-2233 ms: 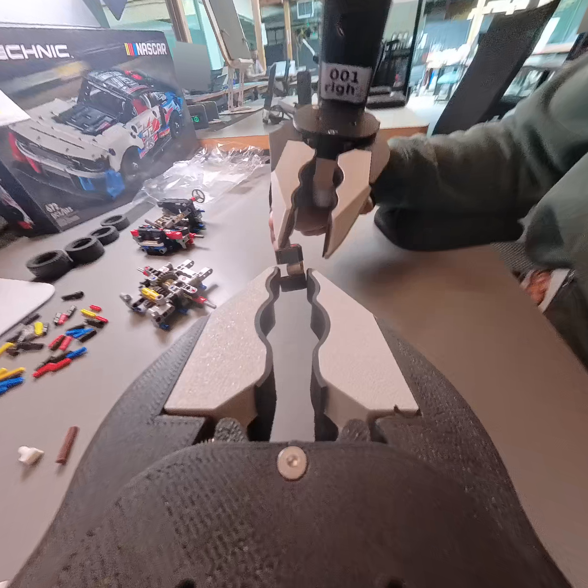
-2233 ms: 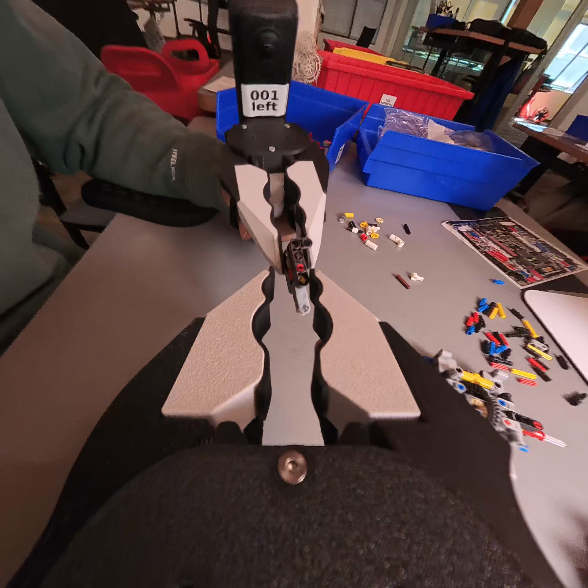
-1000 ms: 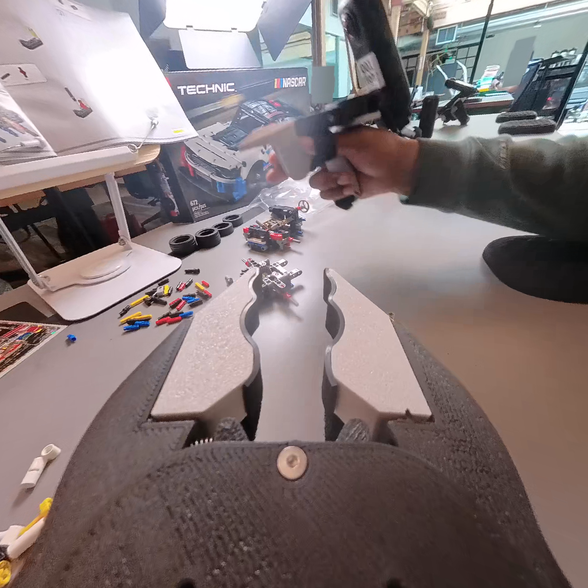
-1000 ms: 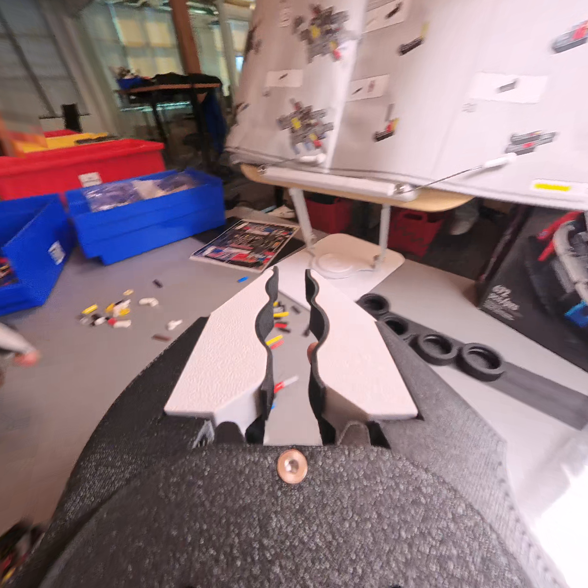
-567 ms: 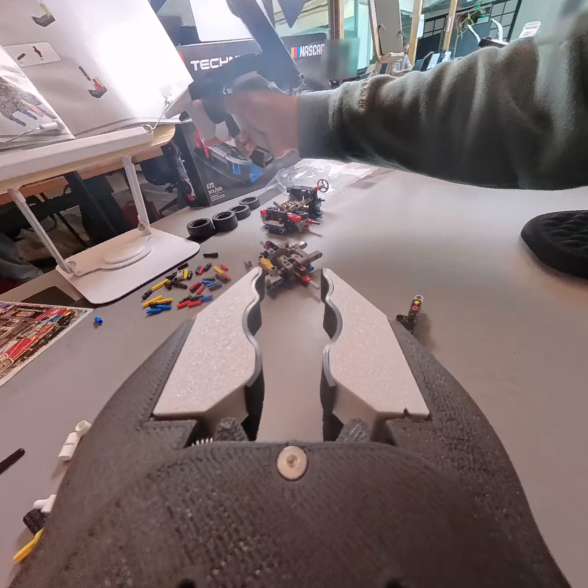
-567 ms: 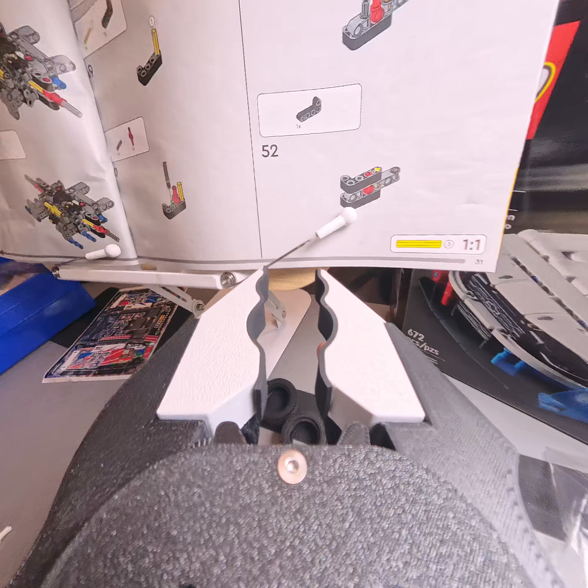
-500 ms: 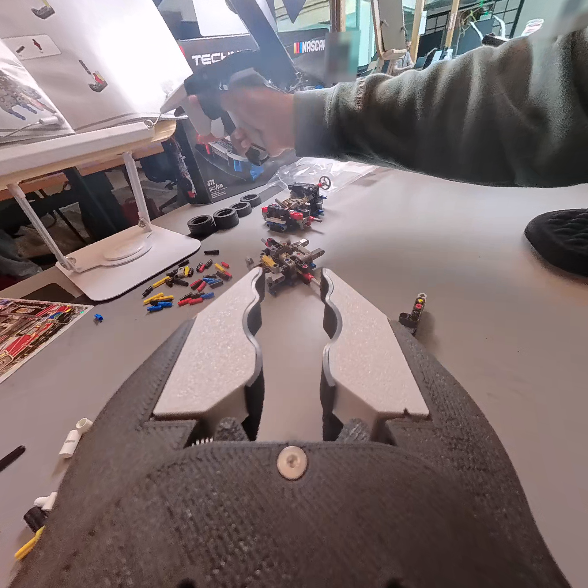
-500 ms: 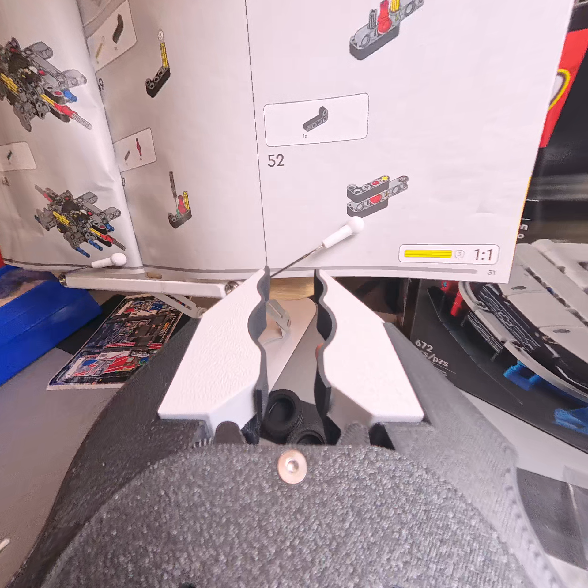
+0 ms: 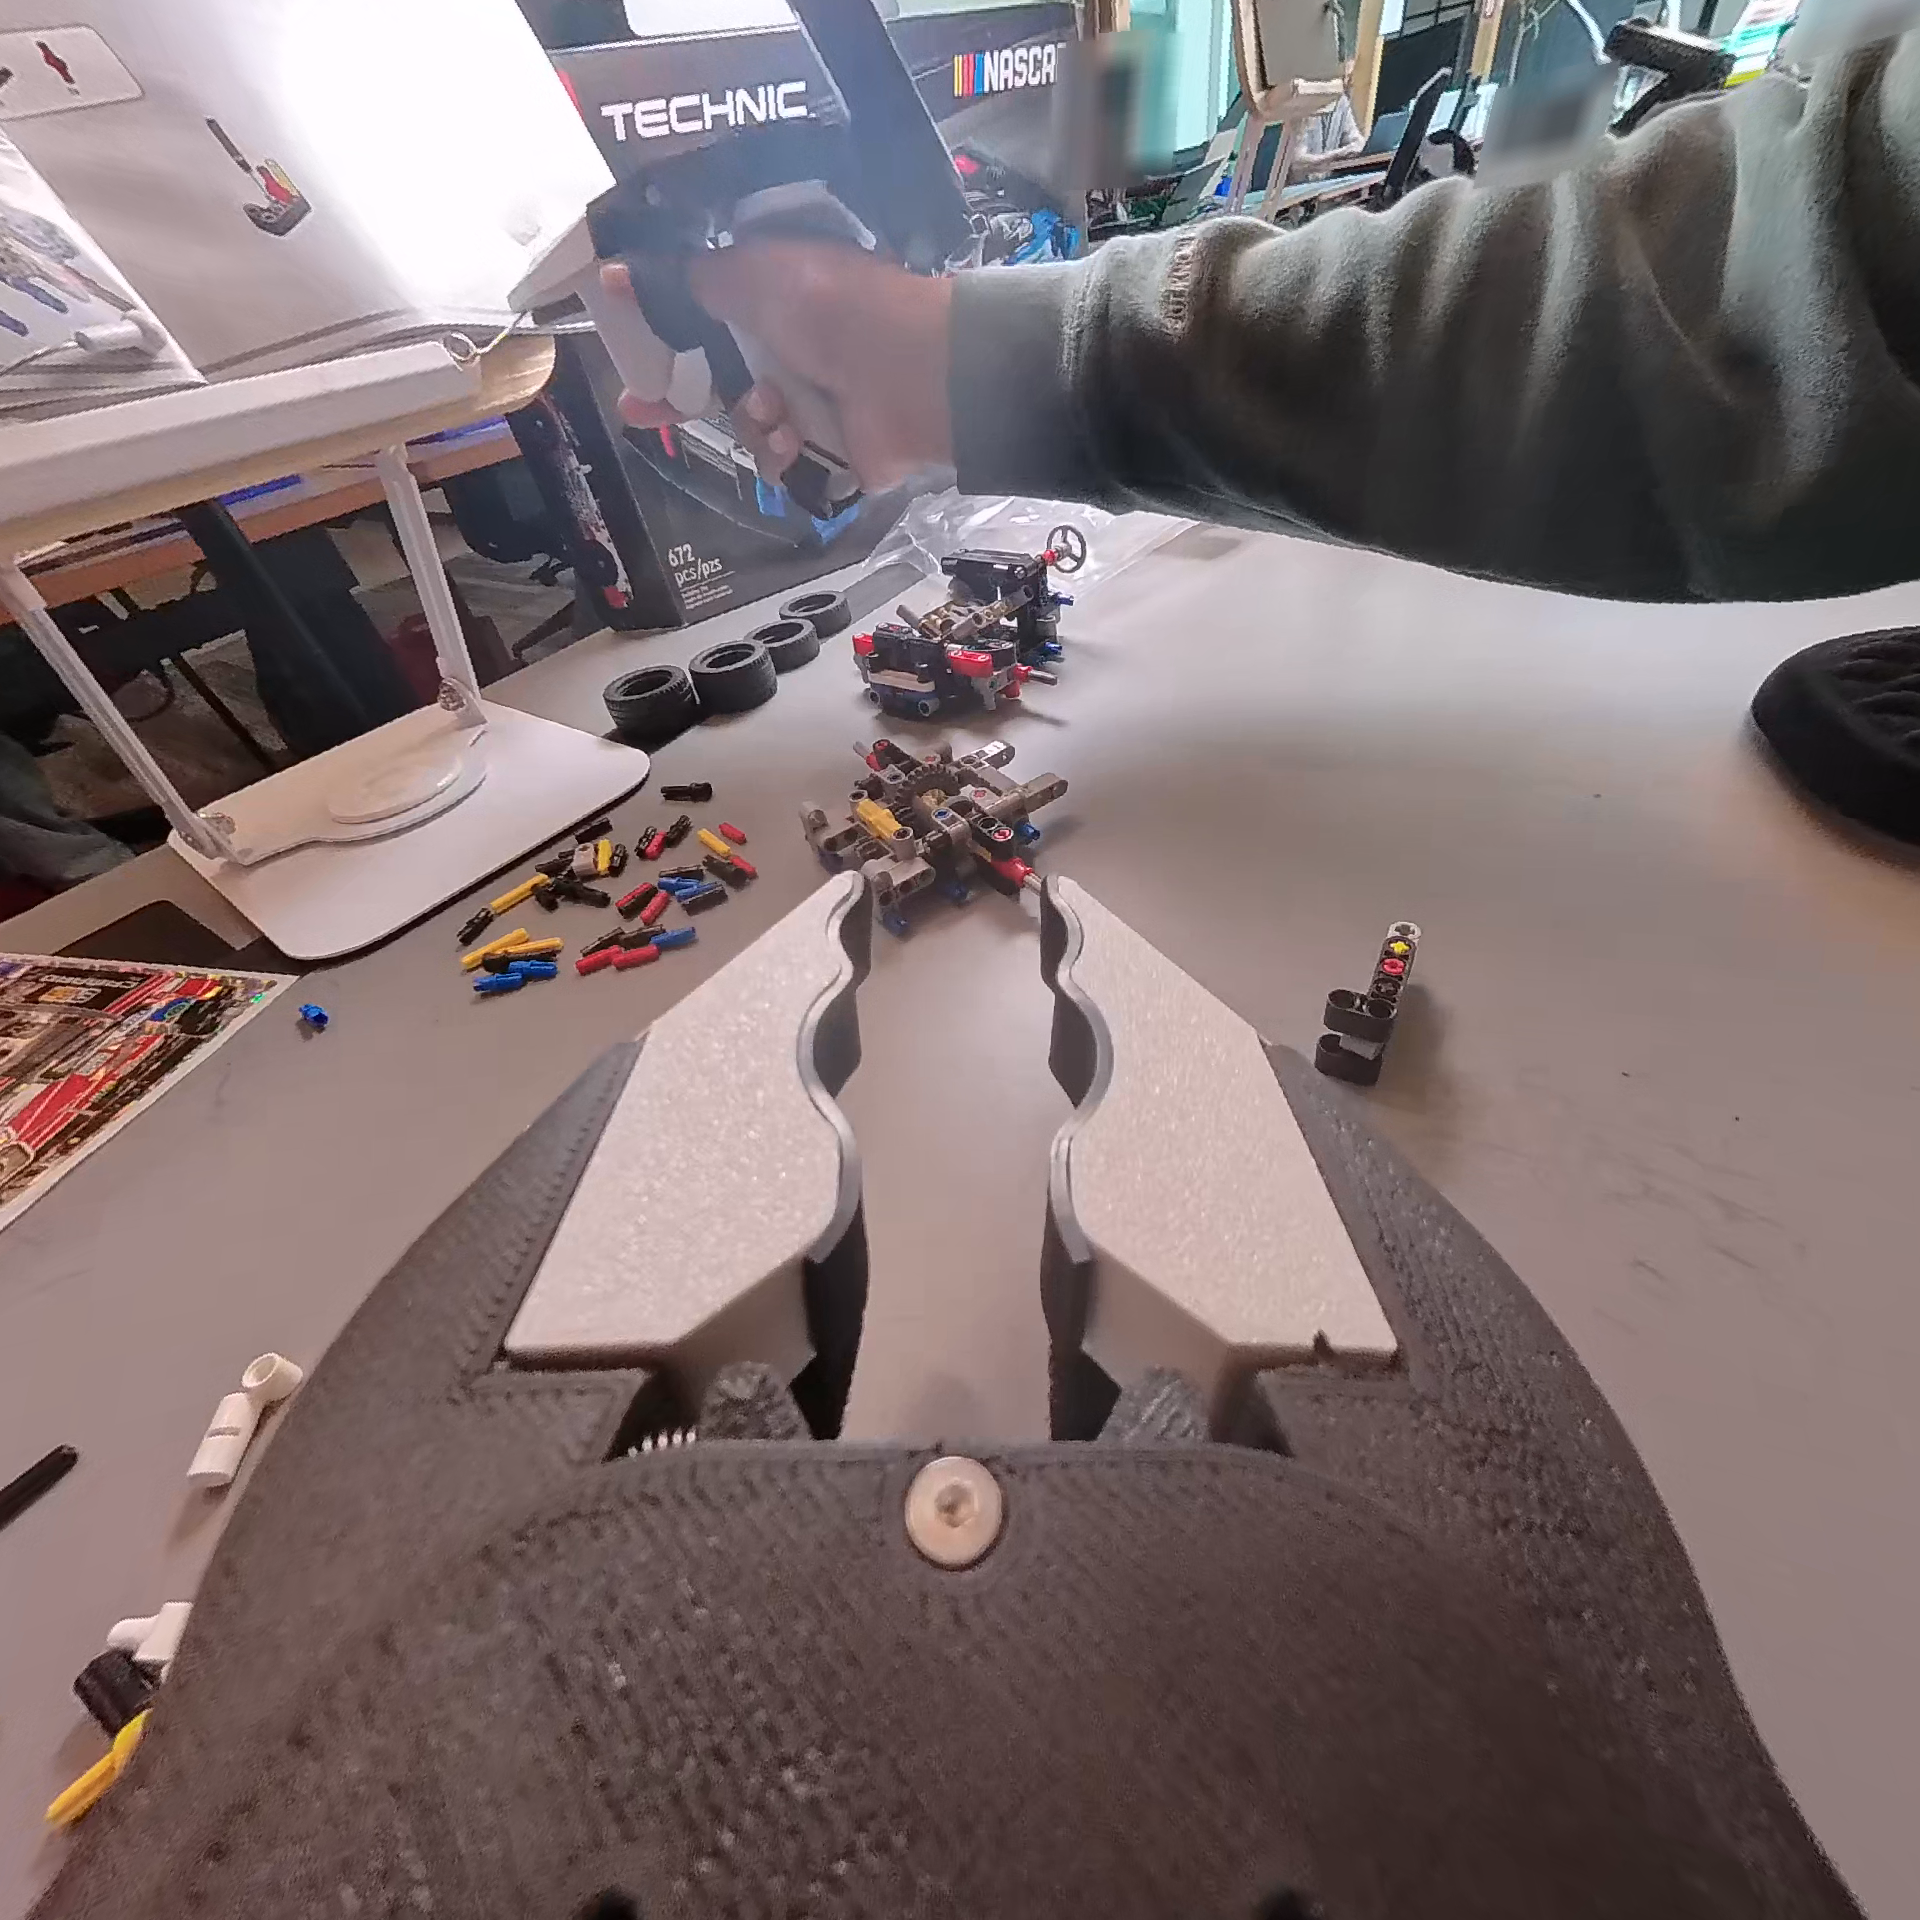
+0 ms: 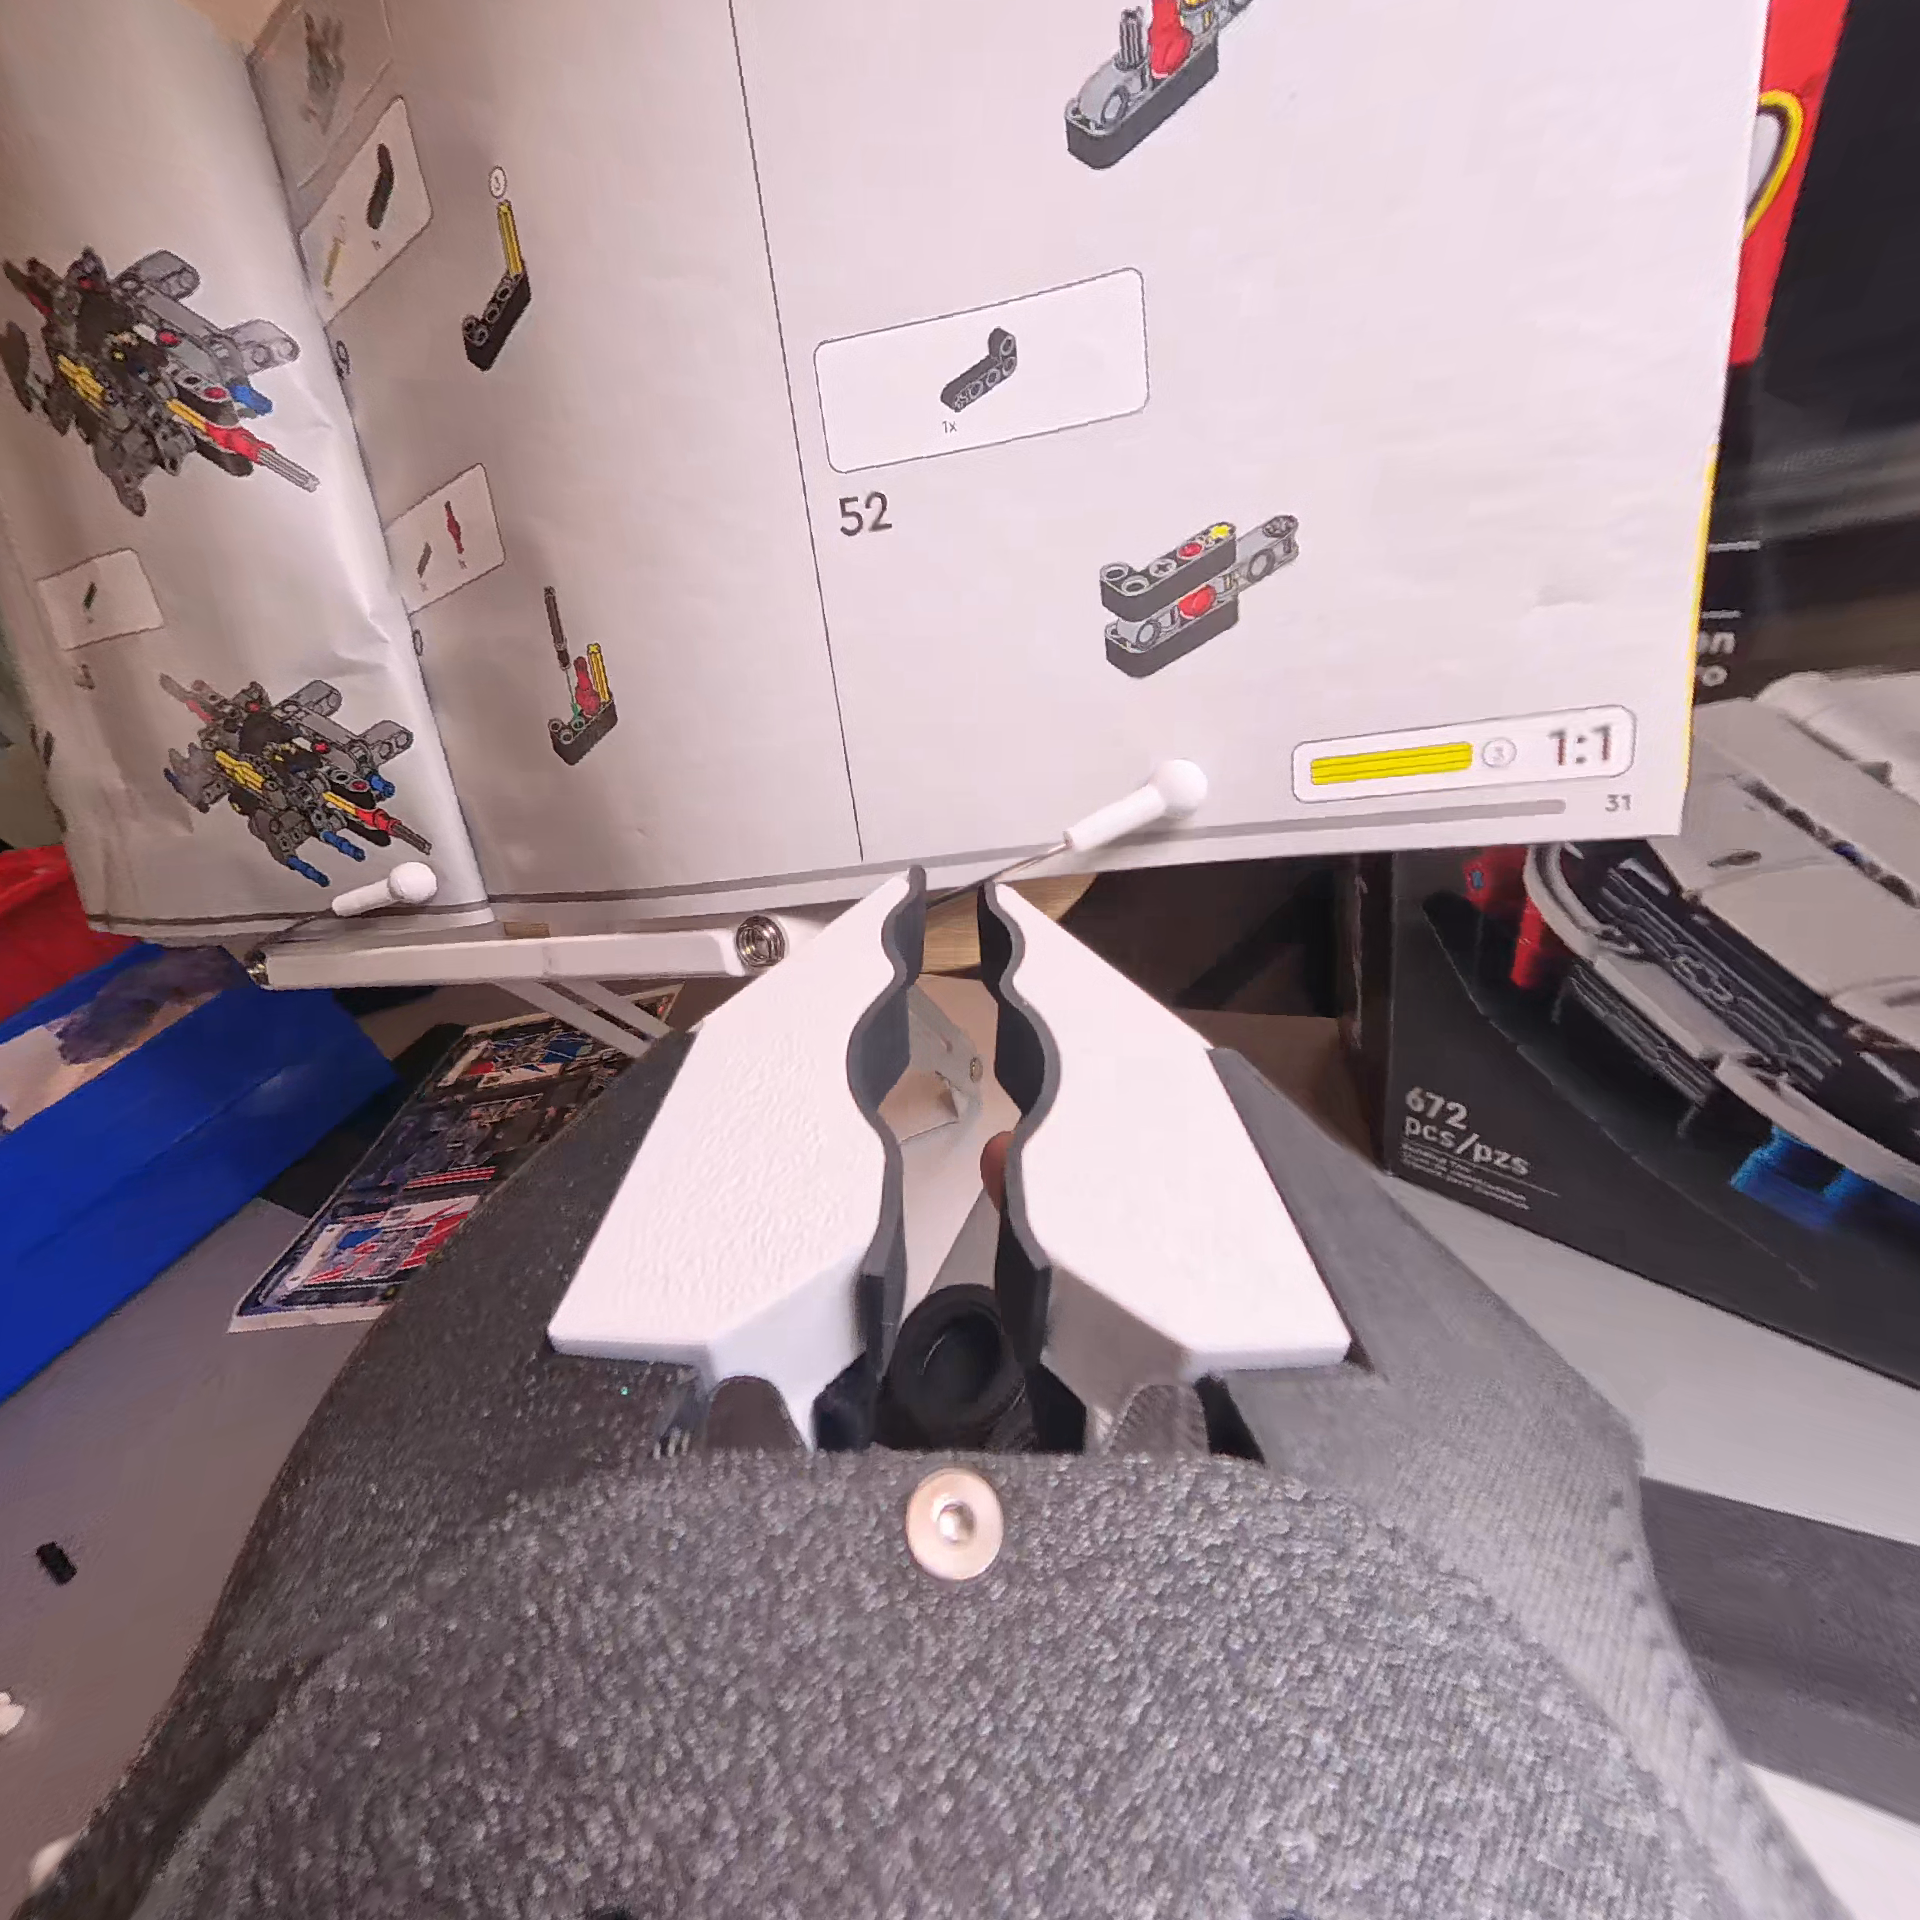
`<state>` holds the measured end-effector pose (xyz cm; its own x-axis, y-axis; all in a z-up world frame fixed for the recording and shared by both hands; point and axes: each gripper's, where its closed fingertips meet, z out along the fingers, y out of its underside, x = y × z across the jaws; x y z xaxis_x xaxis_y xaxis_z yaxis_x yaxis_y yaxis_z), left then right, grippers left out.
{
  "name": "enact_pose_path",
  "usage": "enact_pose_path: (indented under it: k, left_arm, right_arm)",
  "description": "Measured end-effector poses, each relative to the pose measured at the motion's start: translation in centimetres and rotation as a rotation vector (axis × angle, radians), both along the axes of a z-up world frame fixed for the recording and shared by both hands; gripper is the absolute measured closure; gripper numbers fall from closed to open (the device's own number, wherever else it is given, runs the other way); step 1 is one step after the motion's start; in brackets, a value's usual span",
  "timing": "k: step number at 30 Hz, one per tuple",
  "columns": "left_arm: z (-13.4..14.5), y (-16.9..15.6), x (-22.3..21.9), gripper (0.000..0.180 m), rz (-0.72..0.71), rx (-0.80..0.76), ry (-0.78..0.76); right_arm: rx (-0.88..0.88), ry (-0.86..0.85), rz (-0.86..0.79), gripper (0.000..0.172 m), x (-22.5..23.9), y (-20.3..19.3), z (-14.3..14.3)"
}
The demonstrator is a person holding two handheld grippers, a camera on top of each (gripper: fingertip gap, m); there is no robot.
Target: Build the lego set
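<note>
Left gripper (image 9: 951, 902): fingers parted, nothing between them, low centre frame, just short of a grey brick assembly (image 9: 930, 821). Right gripper (image 10: 948, 896): fingers nearly together, gripping nothing, at the instruction booklet (image 10: 1143, 468)'s lower edge, centre frame.

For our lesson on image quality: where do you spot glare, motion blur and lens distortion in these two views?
Left wrist view: glare bleaches the instruction page; the hand around the right gripper is motion-blurred; table bends, fisheye-style. Right wrist view: evenly lit page, box slightly smeared.
</note>
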<state>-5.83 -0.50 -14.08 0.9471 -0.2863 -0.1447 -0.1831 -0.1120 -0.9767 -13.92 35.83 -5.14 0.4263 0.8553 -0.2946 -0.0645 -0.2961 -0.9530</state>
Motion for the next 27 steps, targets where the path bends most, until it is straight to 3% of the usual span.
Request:
enact_pose_path:
  k: [7, 11, 15, 20, 27]
  left_arm:
    - [0.0, 0.0, -0.3, 0.150, 0.022, 0.000, -0.012]
    - [0.1, 0.0, -0.3, 0.150, 0.031, 0.001, -0.014]
    - [0.2, 0.3, -0.3, 0.150, 0.040, 0.000, -0.015]
    - [0.8, 1.5, -0.9, 0.150, 0.070, 0.007, -0.023]
    - [5.5, 5.7, -4.5, 0.150, 0.165, 0.041, 0.133]
  right_arm:
    - [-0.101, 0.038, 0.044, 0.165, 0.8, -0.5, -1.5]
    - [-0.063, 0.005, 0.087, 0.147, 2.2, -1.0, -1.8]
    - [0.146, -0.014, -0.033, 0.138, 5.1, 0.8, 0.4]
    - [0.277, -0.127, -0.004, 0.106, 4.1, 1.6, 2.6]
    - [0.323, -0.229, -0.049, 0.085, 1.5, 3.4, 4.3]
